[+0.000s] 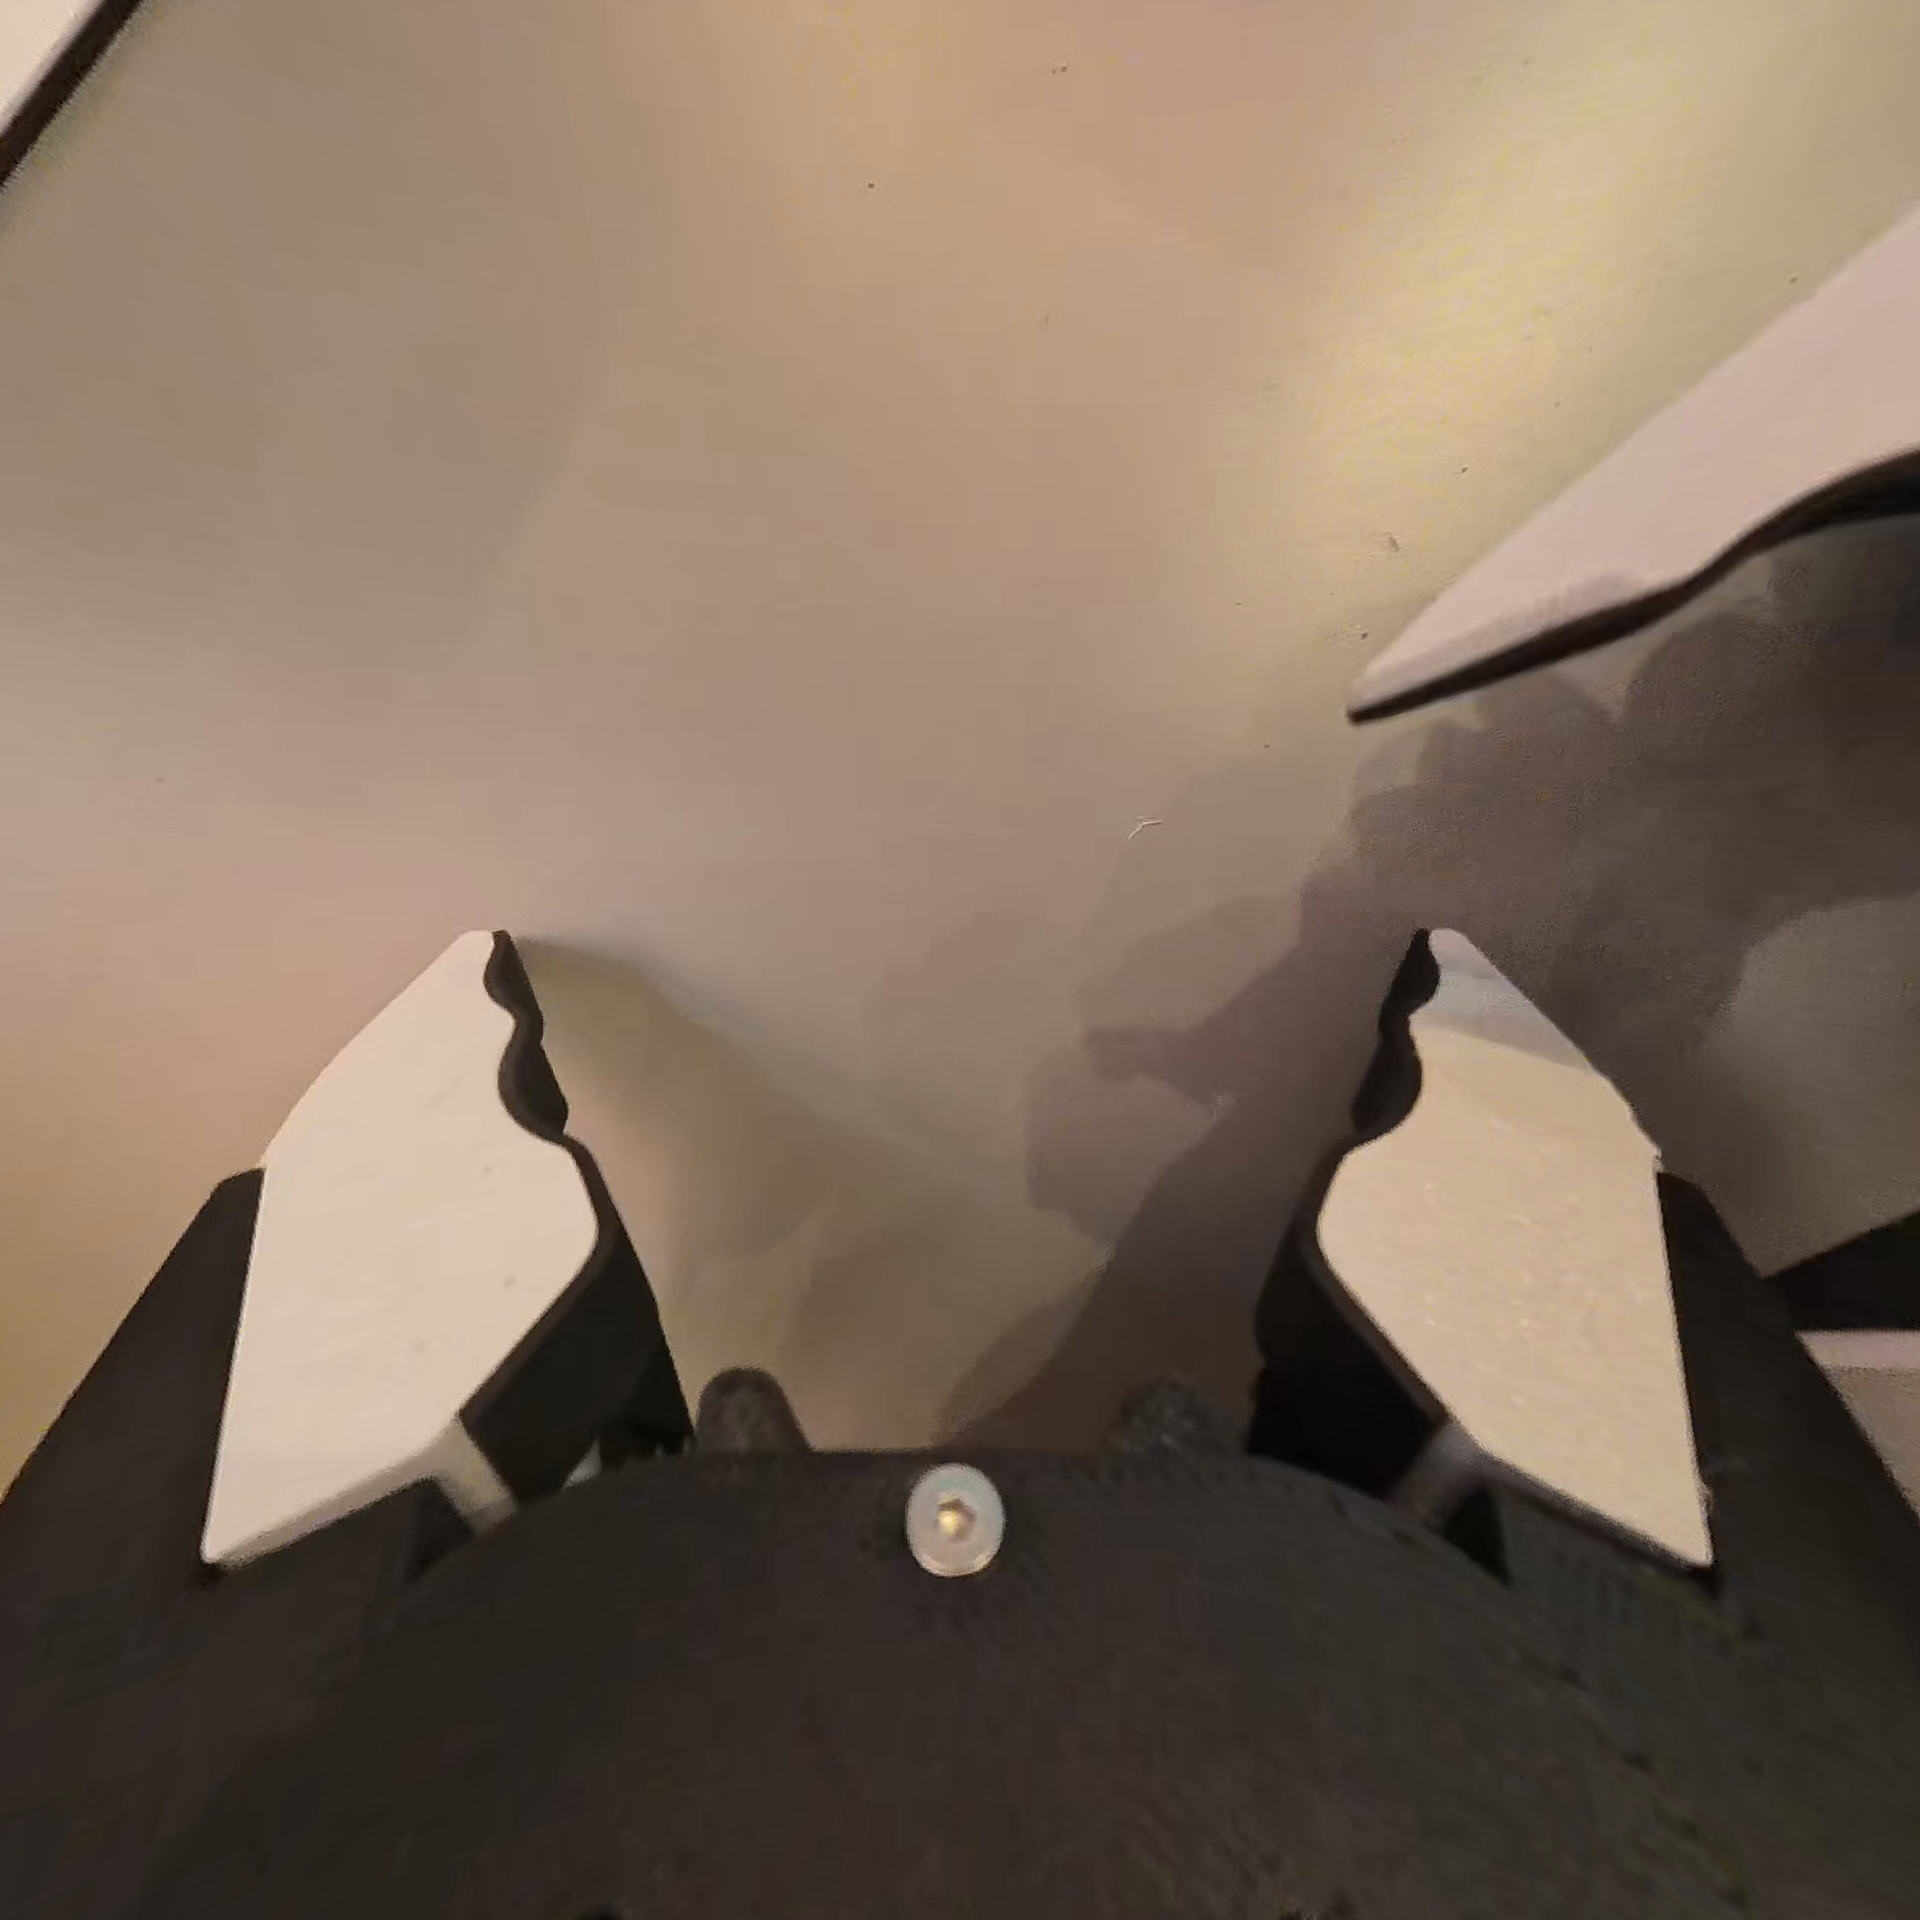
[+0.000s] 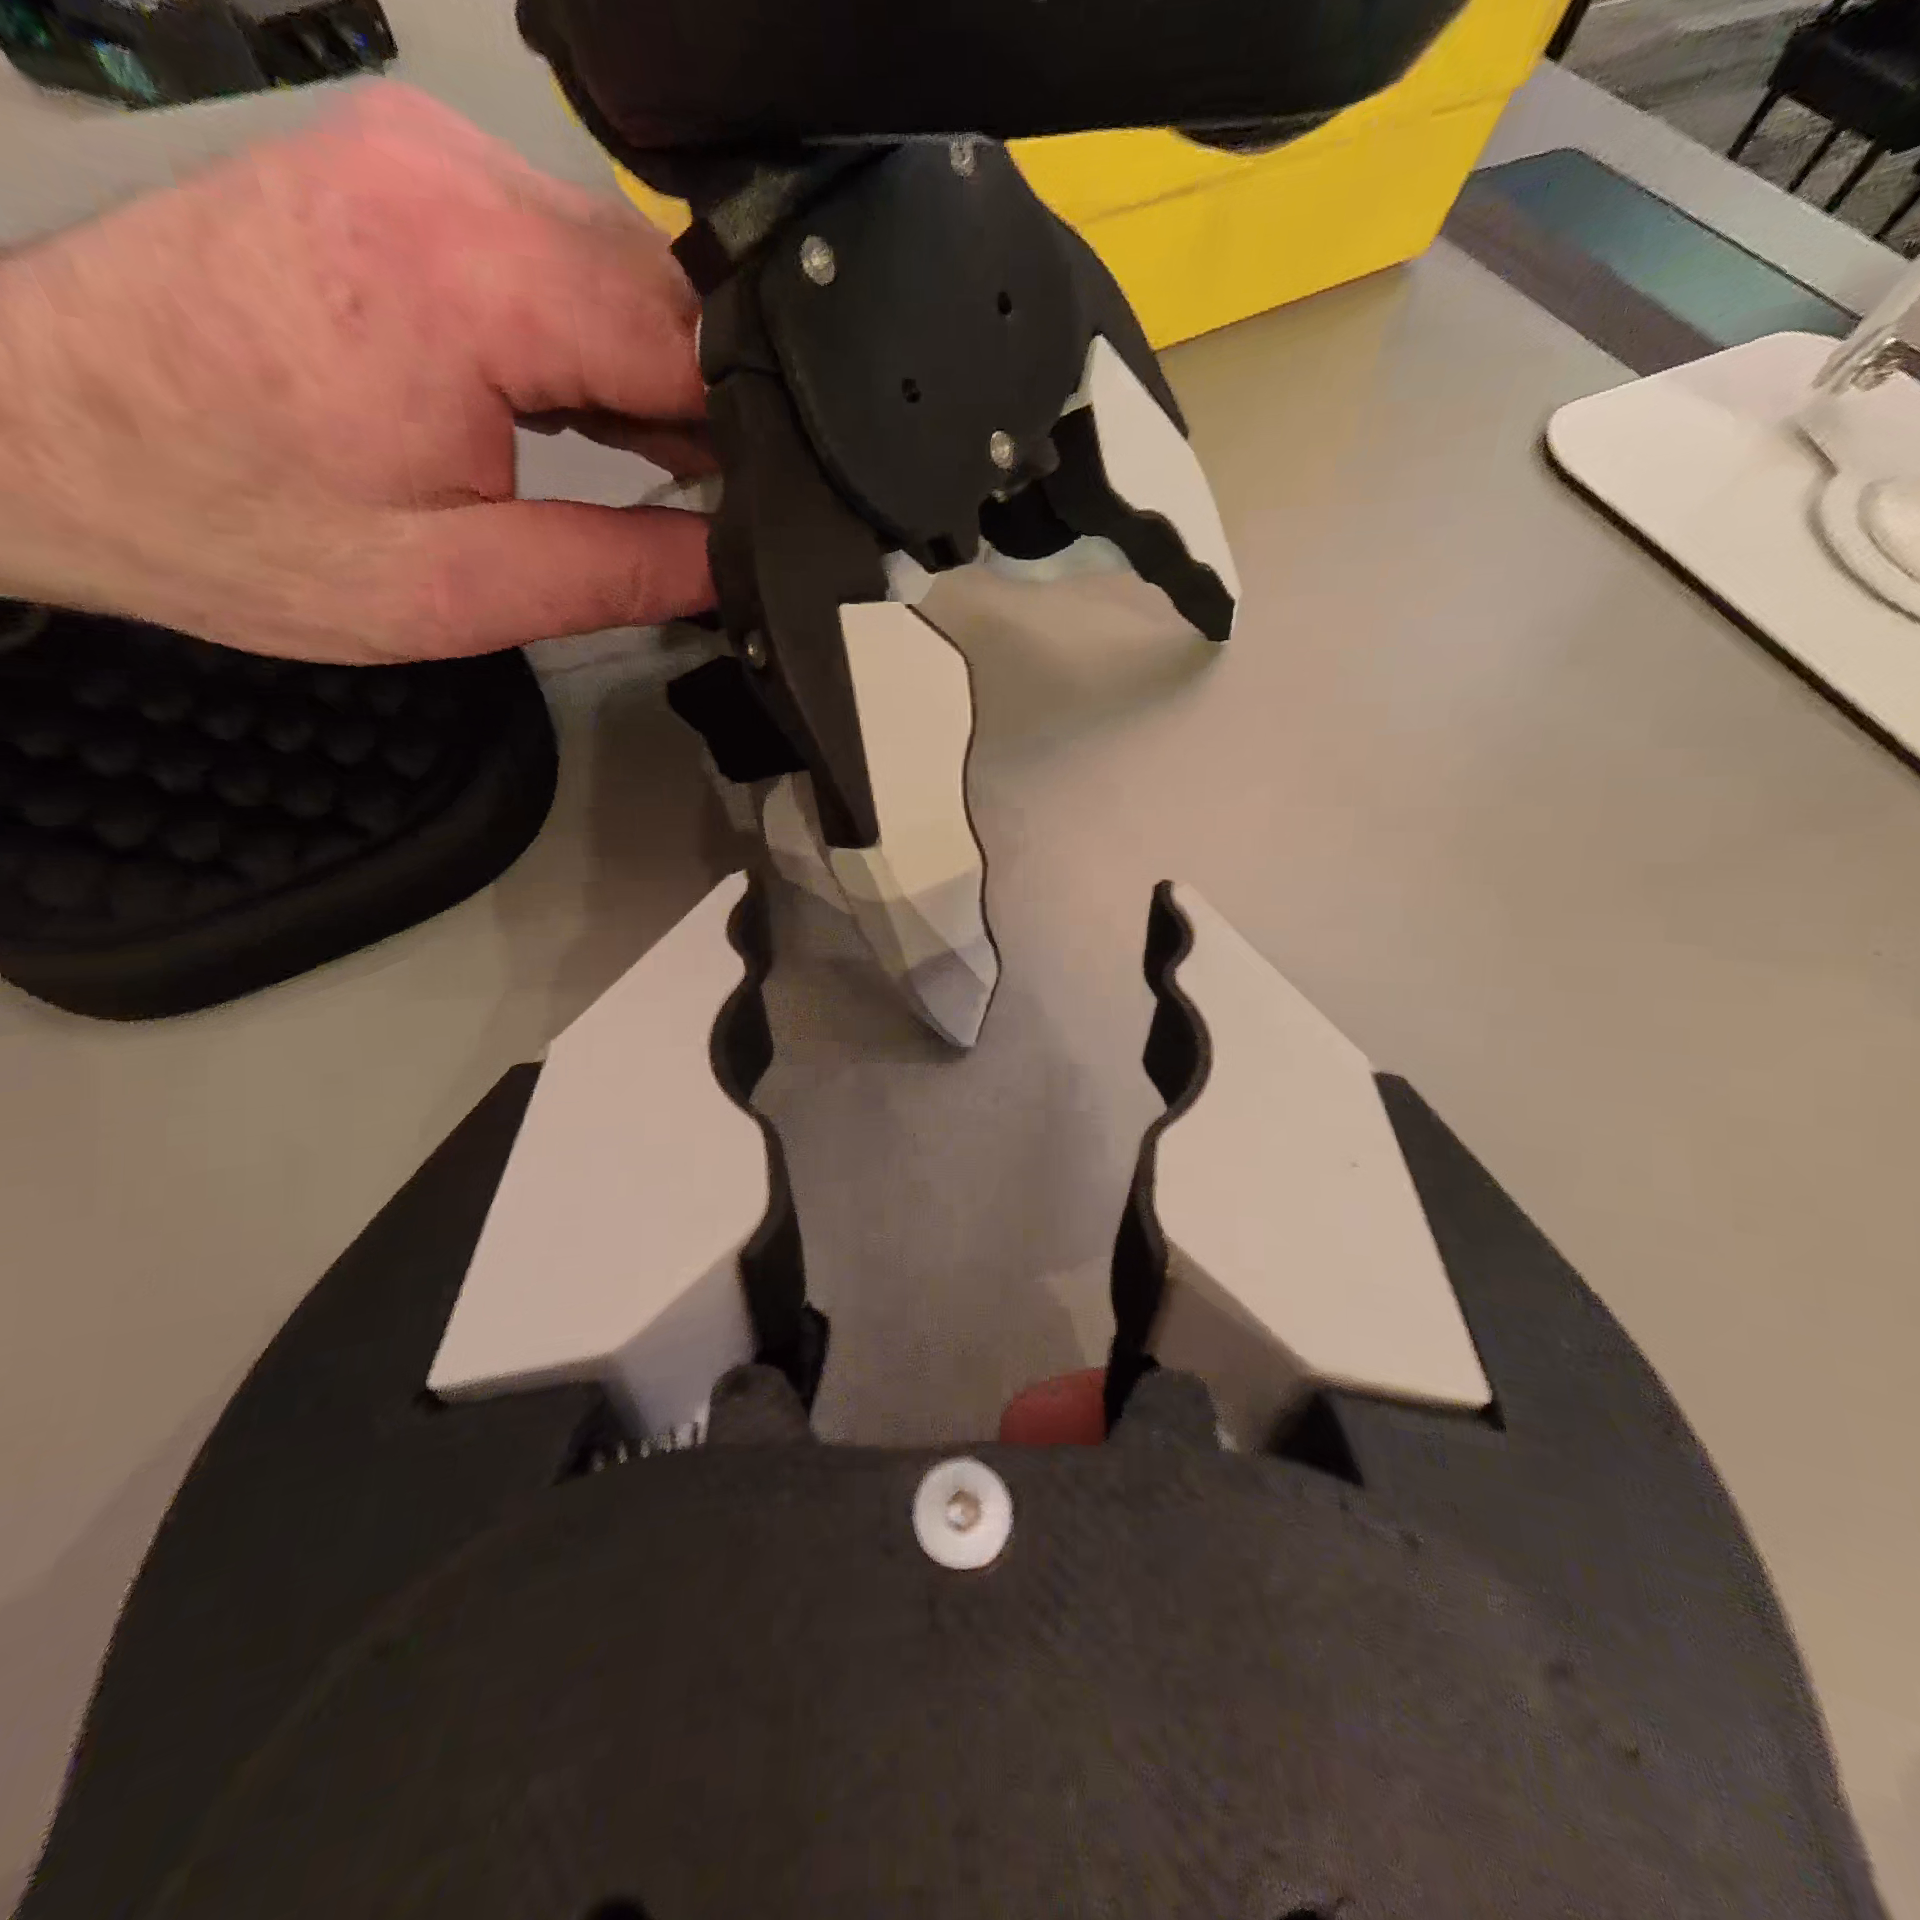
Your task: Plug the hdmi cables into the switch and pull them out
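No HDMI cable shows in either view. My left gripper (image 1: 958, 935) is open and empty, pointing down close over the bare grey table (image 1: 831, 520). In the right wrist view it (image 2: 1091, 826) stands tip-down on the table with its fingers spread wide, and a person's hand (image 2: 343, 384) is on its side. My right gripper (image 2: 954, 888) is open and empty, low over the table just in front of the left gripper's near finger (image 2: 935, 914). Dark boxes (image 2: 187, 47) sit at the far left; I cannot tell if one is the switch.
A black dimpled pad (image 2: 229, 821) lies at the left. A yellow box (image 2: 1278, 208) stands behind the left gripper. A white mat (image 2: 1704, 520) with a clear glass item (image 2: 1870, 416) is at the right; its corner also shows in the left wrist view (image 1: 1662, 499).
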Action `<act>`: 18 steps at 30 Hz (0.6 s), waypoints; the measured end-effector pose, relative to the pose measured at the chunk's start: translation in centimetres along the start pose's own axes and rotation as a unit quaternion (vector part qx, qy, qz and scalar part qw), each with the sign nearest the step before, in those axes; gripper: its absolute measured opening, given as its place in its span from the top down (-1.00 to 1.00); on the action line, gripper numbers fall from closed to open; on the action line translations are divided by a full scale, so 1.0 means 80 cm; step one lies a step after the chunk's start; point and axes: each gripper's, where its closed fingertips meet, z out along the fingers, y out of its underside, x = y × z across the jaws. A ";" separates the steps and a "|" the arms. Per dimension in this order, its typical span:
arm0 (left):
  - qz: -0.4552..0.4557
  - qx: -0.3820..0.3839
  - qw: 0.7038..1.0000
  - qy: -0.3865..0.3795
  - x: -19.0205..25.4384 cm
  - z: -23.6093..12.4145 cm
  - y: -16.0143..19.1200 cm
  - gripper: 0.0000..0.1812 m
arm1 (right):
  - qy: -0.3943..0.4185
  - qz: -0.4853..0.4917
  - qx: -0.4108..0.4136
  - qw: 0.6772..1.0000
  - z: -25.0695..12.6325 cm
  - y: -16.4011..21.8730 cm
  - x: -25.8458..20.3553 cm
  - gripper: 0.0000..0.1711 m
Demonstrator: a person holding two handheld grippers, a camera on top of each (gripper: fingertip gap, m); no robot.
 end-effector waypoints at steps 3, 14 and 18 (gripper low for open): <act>-0.001 -0.002 1.000 -0.001 0.000 0.000 0.000 -0.61 | 0.013 0.014 -0.002 1.000 -0.002 0.002 0.008 -0.08; 0.000 -0.001 1.000 -0.001 0.000 0.000 0.000 -0.61 | -0.011 -0.007 0.016 1.000 -0.009 -0.014 -0.009 -0.42; 0.000 -0.001 1.000 -0.001 0.000 0.001 0.000 -0.61 | -0.019 0.000 0.013 1.000 -0.017 0.000 -0.008 -0.43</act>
